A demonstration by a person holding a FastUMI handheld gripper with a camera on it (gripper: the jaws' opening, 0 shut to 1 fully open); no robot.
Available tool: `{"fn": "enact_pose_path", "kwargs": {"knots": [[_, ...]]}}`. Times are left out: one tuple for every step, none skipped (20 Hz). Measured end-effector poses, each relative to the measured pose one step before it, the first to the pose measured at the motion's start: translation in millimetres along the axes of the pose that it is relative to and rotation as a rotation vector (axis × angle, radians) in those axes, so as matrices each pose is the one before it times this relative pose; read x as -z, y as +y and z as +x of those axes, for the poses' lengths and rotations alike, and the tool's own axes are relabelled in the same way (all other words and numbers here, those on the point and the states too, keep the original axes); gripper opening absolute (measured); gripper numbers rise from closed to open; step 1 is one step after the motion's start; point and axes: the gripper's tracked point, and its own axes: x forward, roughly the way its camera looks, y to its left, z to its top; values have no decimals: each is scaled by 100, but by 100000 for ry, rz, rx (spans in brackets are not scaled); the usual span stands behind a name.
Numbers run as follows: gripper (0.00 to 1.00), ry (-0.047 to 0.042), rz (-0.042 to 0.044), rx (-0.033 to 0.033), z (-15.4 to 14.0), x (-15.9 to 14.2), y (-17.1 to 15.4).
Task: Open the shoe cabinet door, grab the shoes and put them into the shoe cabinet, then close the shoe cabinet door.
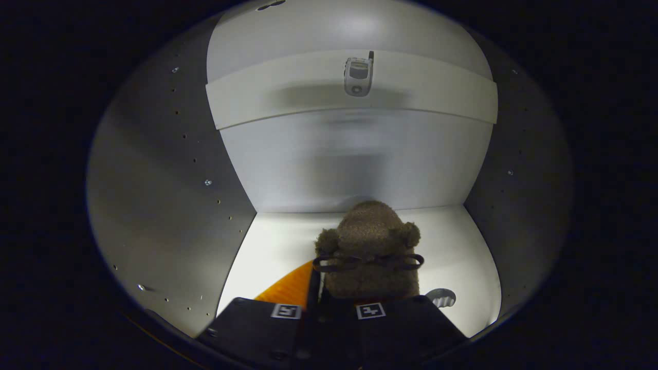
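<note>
I am looking into the white shoe cabinet (354, 164). A fuzzy brown shoe (369, 241) with small bear ears, dark glasses and an orange sole (289, 285) hangs just ahead of my fingers, over the cabinet's pale floor (267, 241). My gripper (328, 308) is shut on the shoe's near edge, both fingers pressed close together on it. The shoe's toe points at the back wall. Whether the sole touches the floor is hidden.
A white shelf board (288, 100) crosses the cabinet above the shoe, with a small grey phone-like device (358, 76) on its front. Grey side walls (169, 205) with rows of peg holes close in left and right. A small grey mark (442, 297) lies on the floor at right.
</note>
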Motion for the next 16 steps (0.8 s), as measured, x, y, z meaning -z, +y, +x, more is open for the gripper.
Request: {"fn": "enact_pose_path", "kwargs": {"knots": [[29, -1359, 979, 219, -765, 157, -16], [35, -1634, 1069, -764, -1148, 20, 262], [45, -1651, 550, -301, -1169, 146, 54], [48, -1831, 354, -814, -1244, -22, 278], [56, -1843, -83, -237, -976, -288, 239], [65, -2114, -577, 704, -1413, -369, 65], [74, -2198, -595, 637, -1190, -437, 69], [75, -1835, -357, 153, -1344, -259, 120], [80, -1642, -301, 87, -1285, -289, 53], [84, -1885, -191, 96, -1493, -279, 87], [92, -2484, 343, 38, -1796, -483, 85], [94, -2843, 108, -569, -1754, -433, 262], [95, -2498, -109, -226, -1629, -378, 108], [95, -1577, -144, 248, -1713, -288, 4], [95, -1477, 193, -184, -1700, -280, 34], [96, -1979, 462, 425, -1792, -308, -57]]}}
